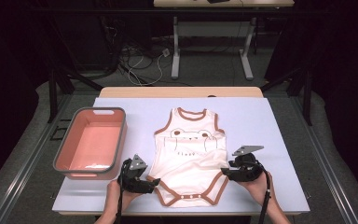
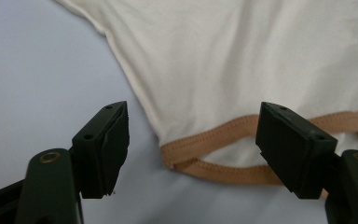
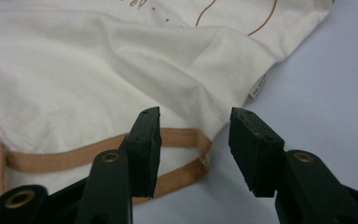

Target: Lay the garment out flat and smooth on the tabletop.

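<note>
One pale blue tabletop (image 1: 270,140), dark surroundings

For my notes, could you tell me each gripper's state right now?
Left gripper: open, holding nothing, at the bodysuit leg hem.
Right gripper: open, holding nothing.

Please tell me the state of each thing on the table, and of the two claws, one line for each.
Baby bodysuit: lying flat, front side up, held by no claw.
Pink bin: upright, nothing inside.
Left claw: open, at the bodysuit's leg-hole corner, not gripping.
Right claw: open, at the other leg-hole corner, not gripping.
</note>
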A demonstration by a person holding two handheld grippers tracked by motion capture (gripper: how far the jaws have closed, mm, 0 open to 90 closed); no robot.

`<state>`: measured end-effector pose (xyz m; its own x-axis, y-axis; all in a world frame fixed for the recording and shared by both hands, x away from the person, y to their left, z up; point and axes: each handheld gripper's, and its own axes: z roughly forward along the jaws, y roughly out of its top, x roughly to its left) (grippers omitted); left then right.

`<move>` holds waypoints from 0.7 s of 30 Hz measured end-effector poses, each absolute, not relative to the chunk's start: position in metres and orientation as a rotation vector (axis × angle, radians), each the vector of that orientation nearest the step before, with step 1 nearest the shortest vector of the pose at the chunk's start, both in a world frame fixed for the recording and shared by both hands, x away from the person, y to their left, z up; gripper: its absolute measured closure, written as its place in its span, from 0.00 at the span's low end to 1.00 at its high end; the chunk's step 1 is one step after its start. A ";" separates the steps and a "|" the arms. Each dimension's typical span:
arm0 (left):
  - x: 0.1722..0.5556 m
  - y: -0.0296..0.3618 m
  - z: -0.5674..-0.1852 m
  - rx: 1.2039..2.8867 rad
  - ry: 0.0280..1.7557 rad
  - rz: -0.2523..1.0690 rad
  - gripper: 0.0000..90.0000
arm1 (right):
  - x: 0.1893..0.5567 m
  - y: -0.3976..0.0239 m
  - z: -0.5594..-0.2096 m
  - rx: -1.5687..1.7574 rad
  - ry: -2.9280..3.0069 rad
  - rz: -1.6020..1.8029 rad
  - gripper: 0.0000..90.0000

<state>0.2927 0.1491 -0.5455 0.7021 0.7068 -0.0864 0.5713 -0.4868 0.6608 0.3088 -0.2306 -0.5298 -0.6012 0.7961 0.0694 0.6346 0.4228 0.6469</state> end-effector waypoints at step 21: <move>0.284 0.152 -0.546 2.225 0.912 0.228 0.59 | 0.299 -0.230 -0.536 1.251 2.472 0.903 0.73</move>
